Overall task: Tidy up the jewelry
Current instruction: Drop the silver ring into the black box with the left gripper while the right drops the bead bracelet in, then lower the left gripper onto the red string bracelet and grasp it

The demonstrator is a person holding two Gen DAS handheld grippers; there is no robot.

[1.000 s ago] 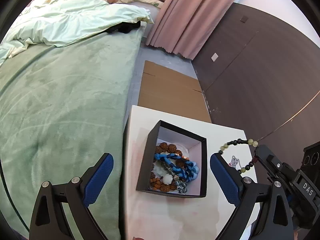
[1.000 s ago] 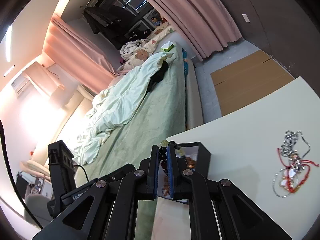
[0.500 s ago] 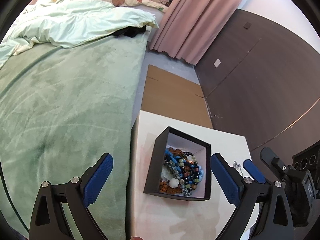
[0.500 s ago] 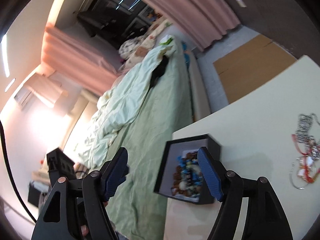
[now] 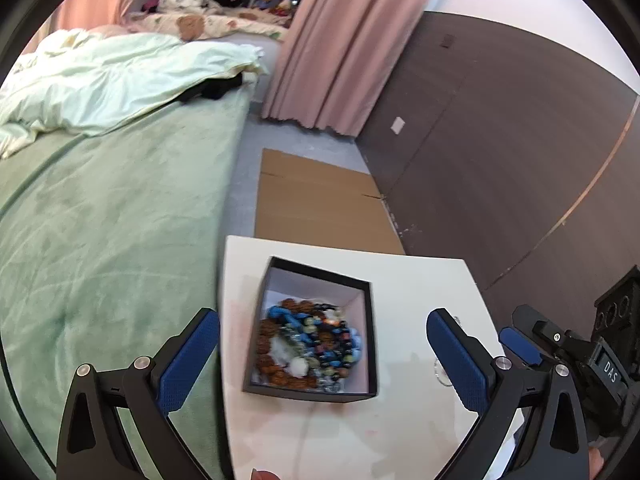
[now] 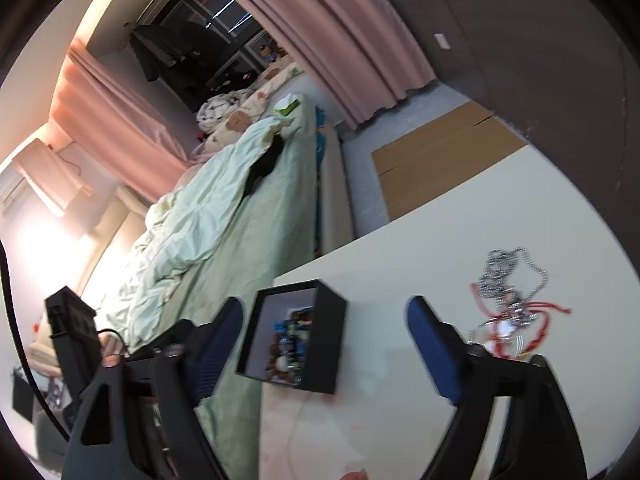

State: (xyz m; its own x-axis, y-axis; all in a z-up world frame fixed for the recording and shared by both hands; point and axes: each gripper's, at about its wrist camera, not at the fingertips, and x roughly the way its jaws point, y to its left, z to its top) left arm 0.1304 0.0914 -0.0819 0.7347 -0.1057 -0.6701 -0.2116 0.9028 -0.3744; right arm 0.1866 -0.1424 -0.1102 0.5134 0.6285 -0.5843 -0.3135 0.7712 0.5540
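Observation:
A black box (image 5: 370, 320) with a white inside stands on the white table (image 5: 420, 280); it also shows in the right wrist view (image 6: 328, 320). It holds a pile of bead bracelets (image 5: 312, 340), brown, blue and dark. My left gripper (image 5: 320, 344) is open and empty, its fingers either side of the box, above it. My right gripper (image 6: 324, 336) is open and empty, near the box. A tangle of silver chains and red cord (image 6: 508, 304) lies on the table to the right, just beyond the right fingertip (image 6: 424, 320).
A green-covered bed (image 5: 100, 220) with a pale duvet runs along the table's left edge. Flat cardboard (image 5: 320, 200) lies on the floor beyond the table. A dark wall panel (image 5: 500, 140) and pink curtain (image 5: 340, 40) stand behind.
The right gripper opened and let go of the dark bead bracelet, which now lies in the box. The right gripper has drawn back to the right. The left view shifted slightly.

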